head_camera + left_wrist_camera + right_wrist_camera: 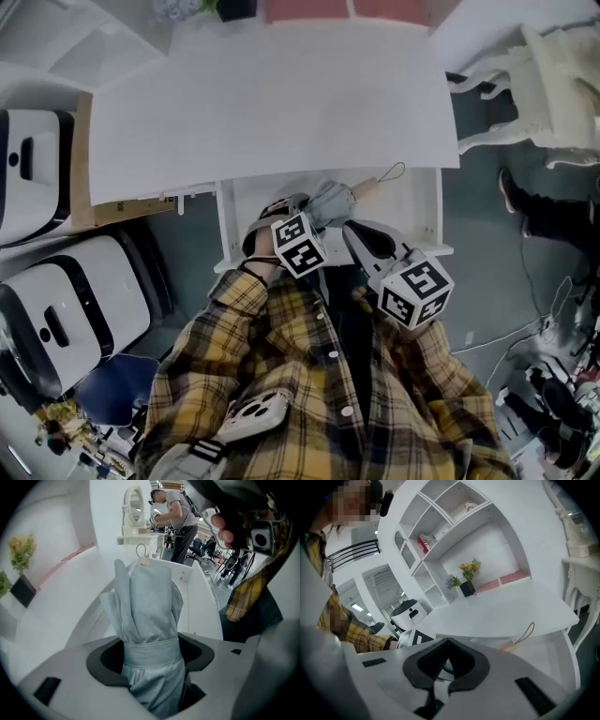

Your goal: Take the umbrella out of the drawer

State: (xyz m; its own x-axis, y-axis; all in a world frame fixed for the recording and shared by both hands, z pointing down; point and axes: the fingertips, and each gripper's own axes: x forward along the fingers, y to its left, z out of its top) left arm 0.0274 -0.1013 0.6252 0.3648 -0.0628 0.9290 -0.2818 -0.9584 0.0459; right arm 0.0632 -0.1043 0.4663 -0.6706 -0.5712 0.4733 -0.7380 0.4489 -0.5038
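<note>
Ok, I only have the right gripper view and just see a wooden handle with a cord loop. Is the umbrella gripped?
Observer: Yes, the left gripper is clamped on the folded pale blue umbrella, at its strap band.
Operator: Is it out of the drawer?
Observer: From the head view it lies diagonally within the open drawer's outline; height I can't judge.
Operator: Anyone close?
Observer: A person stands at a white dressing table, seen in the left gripper view.

The umbrella (330, 202) lies over the drawer (428, 217), which juts from under the desk (272, 103).
</note>
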